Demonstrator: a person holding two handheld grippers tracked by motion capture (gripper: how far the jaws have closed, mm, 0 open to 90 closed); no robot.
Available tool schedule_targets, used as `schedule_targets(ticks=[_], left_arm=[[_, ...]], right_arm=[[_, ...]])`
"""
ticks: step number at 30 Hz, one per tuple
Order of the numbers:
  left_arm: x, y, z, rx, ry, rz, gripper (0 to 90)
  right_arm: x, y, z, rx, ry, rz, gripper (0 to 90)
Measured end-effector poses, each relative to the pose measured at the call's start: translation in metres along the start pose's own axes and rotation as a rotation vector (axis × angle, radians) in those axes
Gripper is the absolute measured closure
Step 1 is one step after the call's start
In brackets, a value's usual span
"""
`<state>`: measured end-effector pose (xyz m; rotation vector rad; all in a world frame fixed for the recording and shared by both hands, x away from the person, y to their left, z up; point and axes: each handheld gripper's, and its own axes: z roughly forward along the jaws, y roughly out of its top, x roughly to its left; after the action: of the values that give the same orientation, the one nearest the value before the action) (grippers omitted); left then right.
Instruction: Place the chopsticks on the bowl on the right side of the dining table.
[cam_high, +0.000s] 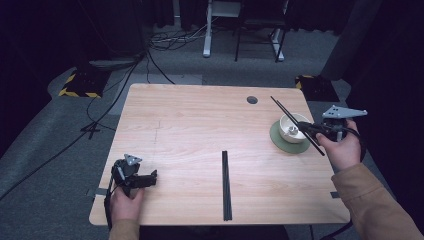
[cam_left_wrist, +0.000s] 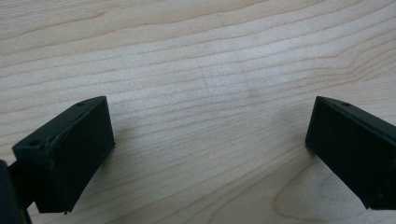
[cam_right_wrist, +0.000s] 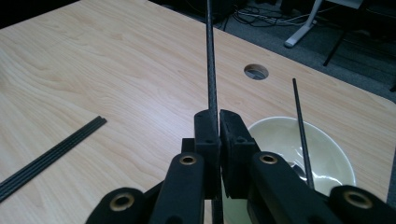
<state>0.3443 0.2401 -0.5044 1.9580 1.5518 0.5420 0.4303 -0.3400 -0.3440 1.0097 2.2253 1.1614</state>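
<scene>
Right gripper (cam_right_wrist: 218, 122) jaws clenched on one black chopstick (cam_right_wrist: 211, 56) above the white bowl (cam_high: 293, 127) — left gripper (cam_left_wrist: 208, 140) released, jaws wide over the desk (cam_high: 190, 125).

wooden table (cam_high: 190, 125) bears black chopsticks (cam_high: 226, 185) and green saucer (cam_high: 278, 140)

left tool (cam_left_wrist: 205, 154) agape – right tool (cam_right_wrist: 218, 126) clamped

The wooden table (cam_high: 190, 130) stood on a grey carpet floor (cam_high: 45, 165). Behind the table ran black cables (cam_high: 165, 42) — and a white desk leg (cam_high: 207, 30) near dark curtains.
</scene>
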Motion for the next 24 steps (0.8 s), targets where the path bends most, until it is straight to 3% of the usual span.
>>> schedule_targets(ticks=[11,24], left_arm=[[0.0,0.0,0.0,0.0,0.0,0.0,1.3],[0.0,0.0,0.0,0.0,0.0,0.0,1.3]], right_arm=[[-0.029,-0.007,0.029,0.071,-0.061,0.003,87.0],[-0.045,-0.02,0.063,0.131,-0.104,0.029,87.0]])
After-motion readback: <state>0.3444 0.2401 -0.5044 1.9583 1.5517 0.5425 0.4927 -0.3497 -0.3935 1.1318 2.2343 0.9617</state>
